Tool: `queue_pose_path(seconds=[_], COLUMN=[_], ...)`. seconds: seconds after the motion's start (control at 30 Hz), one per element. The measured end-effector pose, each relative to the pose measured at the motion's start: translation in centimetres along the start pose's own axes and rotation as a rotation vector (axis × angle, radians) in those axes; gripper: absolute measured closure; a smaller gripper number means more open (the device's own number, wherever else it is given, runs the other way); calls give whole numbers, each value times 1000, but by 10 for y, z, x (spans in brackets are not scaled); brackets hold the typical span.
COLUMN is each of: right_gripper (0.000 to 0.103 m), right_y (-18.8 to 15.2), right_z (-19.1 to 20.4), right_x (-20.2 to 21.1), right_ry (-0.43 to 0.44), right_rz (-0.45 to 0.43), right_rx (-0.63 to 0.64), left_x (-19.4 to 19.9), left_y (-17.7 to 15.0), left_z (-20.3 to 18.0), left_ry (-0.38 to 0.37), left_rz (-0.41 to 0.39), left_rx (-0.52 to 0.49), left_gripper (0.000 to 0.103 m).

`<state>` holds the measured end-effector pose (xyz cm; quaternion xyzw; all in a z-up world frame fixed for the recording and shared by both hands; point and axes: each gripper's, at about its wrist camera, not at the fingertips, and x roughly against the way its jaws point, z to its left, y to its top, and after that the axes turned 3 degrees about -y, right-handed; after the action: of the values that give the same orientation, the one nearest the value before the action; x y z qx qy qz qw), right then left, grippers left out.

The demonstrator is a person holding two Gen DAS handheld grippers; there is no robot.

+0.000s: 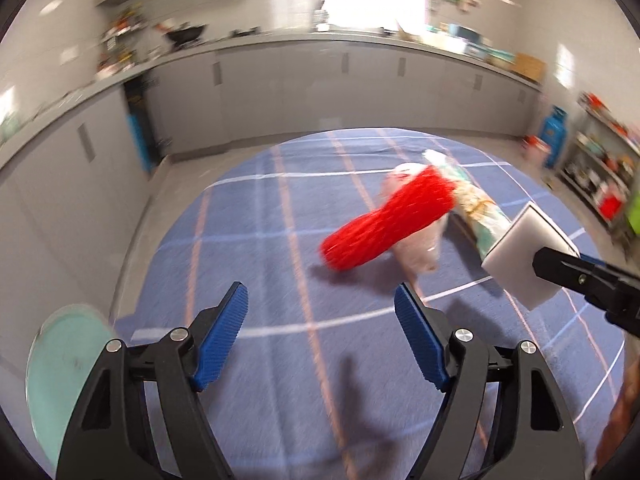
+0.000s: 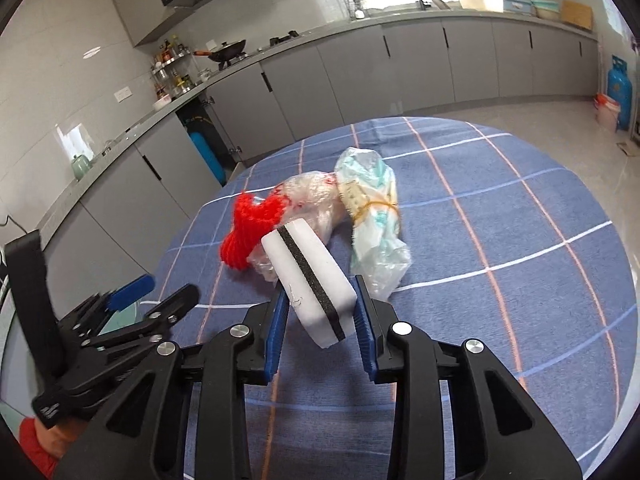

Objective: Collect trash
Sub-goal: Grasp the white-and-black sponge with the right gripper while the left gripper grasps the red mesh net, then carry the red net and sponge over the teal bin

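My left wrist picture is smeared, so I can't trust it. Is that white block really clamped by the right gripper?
Observer: Yes. The right wrist view shows the right gripper with both pads pressed on opposite sides of it. It's a sponge.
Operator: Plain white?
Observer: No, a black strip runs along its middle.
Operator: Is the pale bundle behind it loose?
Observer: No, a yellow rubber band is wrapped around the plastic bundle.

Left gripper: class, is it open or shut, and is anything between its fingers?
Open and empty: the left gripper has its blue fingers spread wide, with only tablecloth between.
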<state>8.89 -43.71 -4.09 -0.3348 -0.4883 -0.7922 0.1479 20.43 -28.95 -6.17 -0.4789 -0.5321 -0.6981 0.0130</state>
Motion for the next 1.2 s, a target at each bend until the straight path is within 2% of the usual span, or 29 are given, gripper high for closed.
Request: queue_pose_path(seconds=[0.07,0.3,0.33,0.4,0.43,0.5,0.53,0.6,0.7,1.07,1.2], right_gripper=[70,70,70,70,70,70,70,70,70,70,70], right_y=[2,8,9,8,8,6,5,2,0,-16,-22], right_z=[-6,-19,-21,-22,-23,-25,-25,-24,-22,-4,10], right_x=[-2,-4,-4,-4,-4,-4,-4,-3,0,18,23], right_ry=[-8,-15,-17,-20,-20,-19,-18,-18,-11,13,36], right_rz=[6,13,12,11,13,16,18,18,18,4,4], right_rx=[-18,-55,-60,-65,-67,-76,-77,-80,-84,-71,-54], left_x=[-16,-57,-63,-73,-76,-81,-83,-85,-77,-7,24], left_y=[7,30,33,37,37,38,38,36,34,-1,-19], left_z=[-4,-11,-11,-12,-14,-16,-17,-19,-16,-8,2], left_ry=[-32,-133,-145,-196,-203,-223,-238,-242,-241,-213,-140], left_rz=[16,59,65,85,88,96,101,102,89,50,51], left_rx=[-46,-103,-107,-97,-94,-93,-86,-77,-31,100,134], left_gripper=[28,29,34,53,55,71,72,81,90,92,92])
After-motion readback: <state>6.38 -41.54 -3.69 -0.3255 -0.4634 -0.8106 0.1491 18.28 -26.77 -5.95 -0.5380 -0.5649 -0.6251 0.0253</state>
